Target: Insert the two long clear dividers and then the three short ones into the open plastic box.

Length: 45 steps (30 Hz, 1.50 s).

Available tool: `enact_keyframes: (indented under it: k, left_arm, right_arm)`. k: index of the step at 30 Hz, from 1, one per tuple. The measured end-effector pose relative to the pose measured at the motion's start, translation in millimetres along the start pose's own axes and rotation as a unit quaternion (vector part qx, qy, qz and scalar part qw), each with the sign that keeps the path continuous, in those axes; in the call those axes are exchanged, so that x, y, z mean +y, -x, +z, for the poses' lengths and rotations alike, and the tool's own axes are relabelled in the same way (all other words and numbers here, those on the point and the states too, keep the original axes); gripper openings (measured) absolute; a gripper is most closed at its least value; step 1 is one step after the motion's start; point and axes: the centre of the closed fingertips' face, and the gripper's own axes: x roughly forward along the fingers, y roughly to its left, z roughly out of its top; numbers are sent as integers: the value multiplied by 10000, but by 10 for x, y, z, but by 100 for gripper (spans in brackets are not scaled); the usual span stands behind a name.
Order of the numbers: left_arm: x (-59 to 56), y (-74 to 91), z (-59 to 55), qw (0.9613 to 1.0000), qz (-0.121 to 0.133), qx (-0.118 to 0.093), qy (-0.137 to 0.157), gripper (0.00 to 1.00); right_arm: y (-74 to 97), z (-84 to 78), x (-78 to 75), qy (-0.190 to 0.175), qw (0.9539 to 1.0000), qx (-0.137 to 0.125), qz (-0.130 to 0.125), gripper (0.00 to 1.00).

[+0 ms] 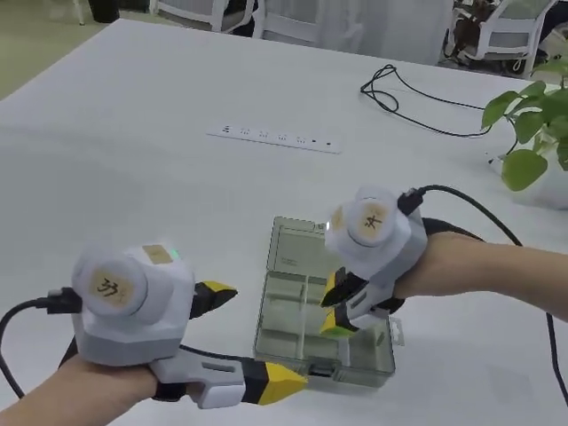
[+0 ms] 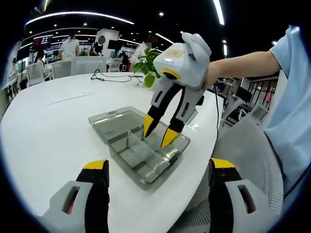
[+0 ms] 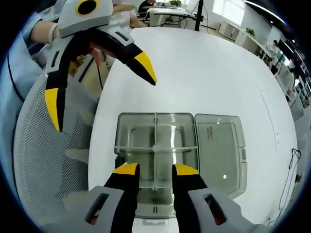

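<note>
The open plastic box (image 1: 266,330) sits on the table (image 1: 160,160) with clear dividers (image 3: 155,131) standing crossed inside. My worry is that the right gripper (image 1: 335,311), dipped in over them, knocks a thin panel from its slot or drags the light box. Its jaws are partly spread astride a divider, touching or not I cannot tell. The left gripper (image 1: 251,335) hovers beside the box, jaws wide and empty.

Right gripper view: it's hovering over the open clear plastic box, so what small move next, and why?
Probably lower the right gripper a little: its open jaws sit either side of a clear upright divider in the open clear plastic box, and that divider may need pressing home. The left gripper is open beside the box.
</note>
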Motion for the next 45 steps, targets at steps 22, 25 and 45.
enact_keyframes:
  k: [22,25,45]
  left_arm:
    - [196,141,30,9997,201,-155,-29,91]
    - [193,145,33,9997,204,-165,-15,91]
    - [111,211,-24,9997,218,-123,10,89]
  right_arm:
    - [530,-588,57,-1034,9827,-1233,-919,100]
    - [620,-880,33,-1180,9810,-1105,-1071,100]
    - [652,-2199,374,-925,9902,875,-577,80]
